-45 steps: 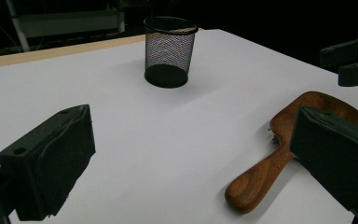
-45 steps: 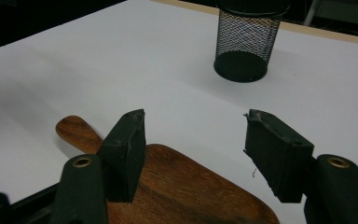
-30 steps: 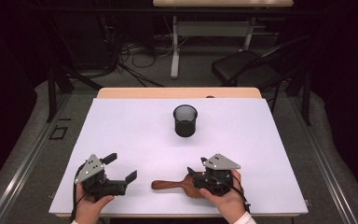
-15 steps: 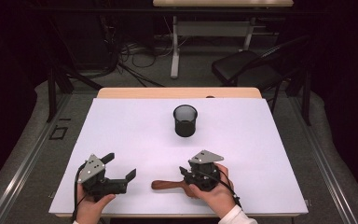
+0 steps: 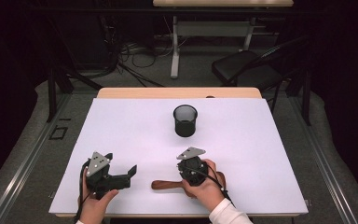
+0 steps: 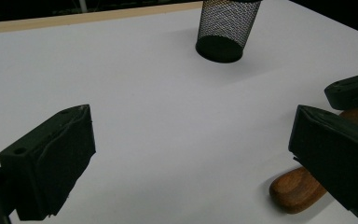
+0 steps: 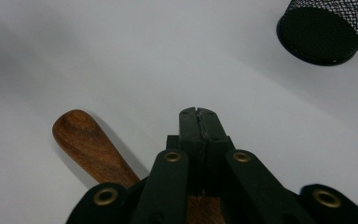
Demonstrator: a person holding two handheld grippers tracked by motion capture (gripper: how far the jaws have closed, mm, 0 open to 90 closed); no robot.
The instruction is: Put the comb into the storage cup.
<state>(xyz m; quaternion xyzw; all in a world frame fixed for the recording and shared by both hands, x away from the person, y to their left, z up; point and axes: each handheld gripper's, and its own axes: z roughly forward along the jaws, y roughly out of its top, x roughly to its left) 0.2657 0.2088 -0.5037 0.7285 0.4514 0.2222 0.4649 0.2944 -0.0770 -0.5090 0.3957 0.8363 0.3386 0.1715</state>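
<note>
A brown wooden utensil (image 5: 164,185) lies flat near the table's front edge, with its rounded handle end (image 7: 77,128) pointing left. My right gripper (image 5: 189,173) hovers over its middle, tilted down. Its jaws have just been closing, and the fingertips (image 7: 198,114) now meet with nothing between them; the wood passes underneath. My left gripper (image 5: 129,173) rests at the front left, wide open (image 6: 191,158) and facing the utensil (image 6: 303,189), holding nothing. A black mesh cup (image 5: 185,120) stands upright at the table's centre.
The white table top (image 5: 121,130) has a wooden strip along its far edge. A black chair (image 5: 242,67), a desk frame and cables stand on the floor beyond it. The mesh cup (image 7: 326,32) is up and to the right of my right gripper.
My right gripper has slid left along the wooden utensil toward the left gripper and its jaws have come together. The left gripper has stayed put.
</note>
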